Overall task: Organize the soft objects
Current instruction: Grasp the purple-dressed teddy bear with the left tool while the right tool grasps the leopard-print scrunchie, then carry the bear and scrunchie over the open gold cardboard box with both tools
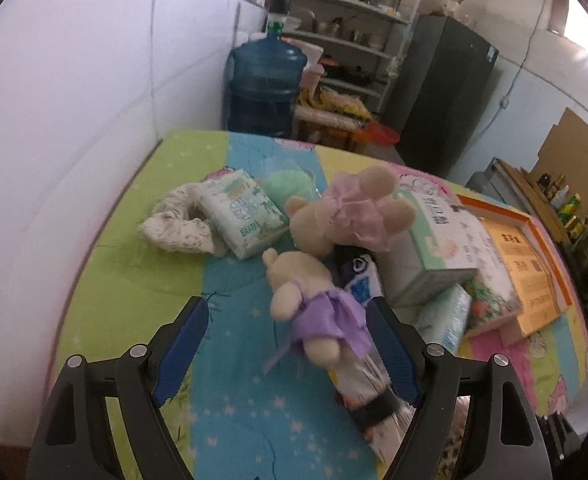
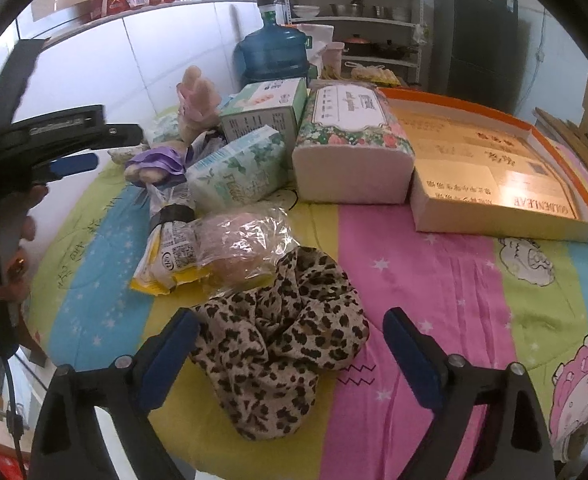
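- The right tool (image 2: 290,354) has its jaws spread wide, nothing pinched; the leopard-print cloth (image 2: 278,344) lies bunched between its blue pads, its edge against the left pad (image 2: 170,356) and clear of the right one.
- Just beyond that cloth sits a clear plastic bag (image 2: 246,244) holding something pale, touching a yellow packet (image 2: 166,264).
- The left tool (image 1: 290,344) is also open; the bear in the purple dress (image 1: 314,312) lies between its fingers, nearer the right pad (image 1: 394,352), with no pad pressing on it.
- Past that bear, a second bear in a pink dress (image 1: 346,212) leans on a green tissue box (image 1: 434,248).
- To the far left of the left tool are a soft tissue pack (image 1: 242,212) and a pale speckled cloth (image 1: 178,228) touching it.
- Farther right, a floral tissue pack (image 2: 350,144) stands beside an orange-rimmed open box (image 2: 494,172).
- Everything rests on the bench's striped cartoon cover (image 2: 434,280).
- Behind the bench stands a blue water jug (image 2: 274,54).
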Demonstrator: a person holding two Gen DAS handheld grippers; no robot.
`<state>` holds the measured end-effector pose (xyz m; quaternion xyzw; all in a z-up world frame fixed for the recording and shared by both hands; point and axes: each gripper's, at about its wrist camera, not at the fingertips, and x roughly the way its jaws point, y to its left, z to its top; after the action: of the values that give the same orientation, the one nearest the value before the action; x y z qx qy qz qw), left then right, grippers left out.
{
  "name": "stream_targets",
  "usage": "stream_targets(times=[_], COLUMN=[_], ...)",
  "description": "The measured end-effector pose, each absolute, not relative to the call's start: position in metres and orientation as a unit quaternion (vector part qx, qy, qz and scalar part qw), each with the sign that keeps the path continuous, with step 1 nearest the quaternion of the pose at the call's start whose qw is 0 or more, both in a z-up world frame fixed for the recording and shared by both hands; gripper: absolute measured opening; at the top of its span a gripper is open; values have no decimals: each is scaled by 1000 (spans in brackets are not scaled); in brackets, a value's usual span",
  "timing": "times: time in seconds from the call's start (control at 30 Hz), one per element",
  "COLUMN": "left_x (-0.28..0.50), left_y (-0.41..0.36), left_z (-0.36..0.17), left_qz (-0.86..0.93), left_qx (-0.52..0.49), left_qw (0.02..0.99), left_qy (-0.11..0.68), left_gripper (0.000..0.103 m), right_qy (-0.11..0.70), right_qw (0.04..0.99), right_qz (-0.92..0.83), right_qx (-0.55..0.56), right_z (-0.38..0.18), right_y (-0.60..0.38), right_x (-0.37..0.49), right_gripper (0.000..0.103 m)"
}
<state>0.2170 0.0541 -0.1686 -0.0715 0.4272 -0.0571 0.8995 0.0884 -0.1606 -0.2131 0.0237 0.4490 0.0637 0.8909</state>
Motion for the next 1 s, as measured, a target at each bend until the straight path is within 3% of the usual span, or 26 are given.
stream_targets(times=[0.27, 0.47, 0.6, 0.67, 0.83, 0.93, 0.97, 1.0], left_x=[244, 255, 263, 266, 266, 261, 255, 252], left_y=[52, 48, 43, 38, 31, 31, 35, 35], left_z=[-195, -206, -214, -217, -217, -215, -213, -212], left_qz=[-64, -80, -104, -116, -128, -132, -134, -136], left_qx=[-81, -94, -115, -122, -127, -134, -135, -136], left_qw=[887, 881, 872, 870, 874, 877, 878, 879], left_qy=[451, 456, 464, 463, 451, 442, 440, 436], left_gripper=[78, 75, 66, 55, 44, 38, 29, 29], right_qy=[468, 476, 476, 474, 470, 467, 466, 465], right_qw=[880, 875, 875, 876, 877, 877, 877, 877], right_qz=[70, 78, 83, 82, 94, 103, 105, 106], right_qx=[34, 37, 33, 30, 36, 39, 44, 48], right_z=[-222, -227, -226, -227, -224, -222, -221, -221], right_y=[-166, -172, -173, -172, -170, -168, -168, -169], right_x=[97, 101, 100, 99, 97, 98, 98, 97], right_gripper=[89, 78, 65, 62, 29, 21, 20, 19])
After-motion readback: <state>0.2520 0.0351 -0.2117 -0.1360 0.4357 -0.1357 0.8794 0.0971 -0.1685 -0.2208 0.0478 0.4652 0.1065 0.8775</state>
